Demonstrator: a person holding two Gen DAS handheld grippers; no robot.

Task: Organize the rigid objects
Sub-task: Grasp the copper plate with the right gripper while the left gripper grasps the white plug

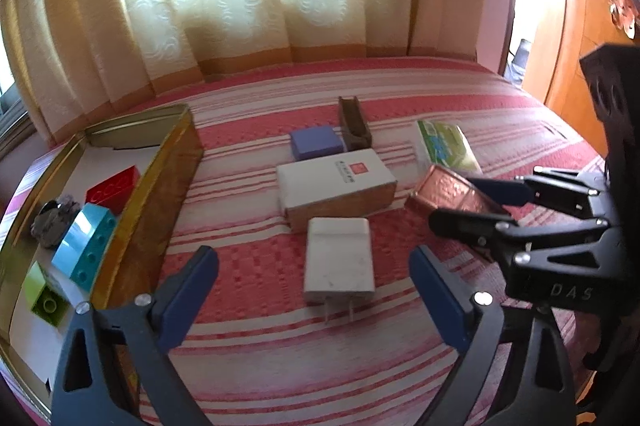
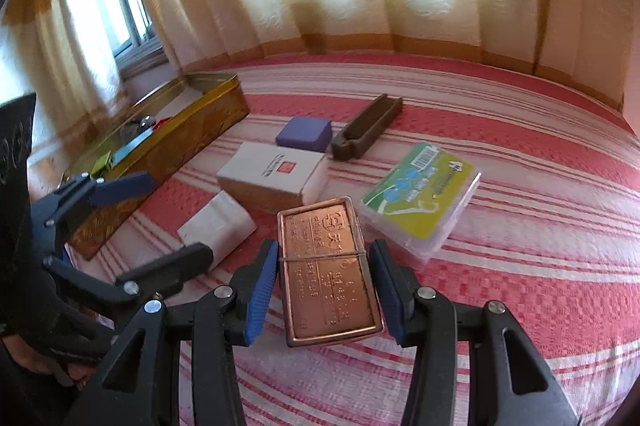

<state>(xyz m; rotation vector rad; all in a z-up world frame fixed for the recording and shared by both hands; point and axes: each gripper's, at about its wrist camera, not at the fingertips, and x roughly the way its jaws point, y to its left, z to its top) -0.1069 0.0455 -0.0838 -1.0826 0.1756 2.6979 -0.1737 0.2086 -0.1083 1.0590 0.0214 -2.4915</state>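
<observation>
The right gripper [image 2: 325, 290] has its blue pads on either long side of a flat copper-coloured metal tin [image 2: 330, 270] with embossed lettering and a thin band across it; the pads look pressed to its sides, pinching it where it lies on the red and white striped bedspread [image 2: 520, 266]. The left gripper [image 1: 314, 290] stands spread wide with nothing between its fingers, a white plug-in charger [image 1: 339, 262] lying on the bedspread just ahead of it. Behind the charger sits a white rectangular cardboard box [image 1: 336, 182], then a small purple block [image 1: 316, 143] and a dark brown slotted holder [image 1: 353, 124]. A clear plastic case with a green card [image 2: 420, 198] lies just beside the copper tin. At the left, a long gold metal tray [image 1: 160, 194] holds a red brick [image 1: 113, 188], a turquoise brick [image 1: 86, 246], a lime-green brick [image 1: 46, 298] and a grey lump [image 1: 54, 222]
</observation>
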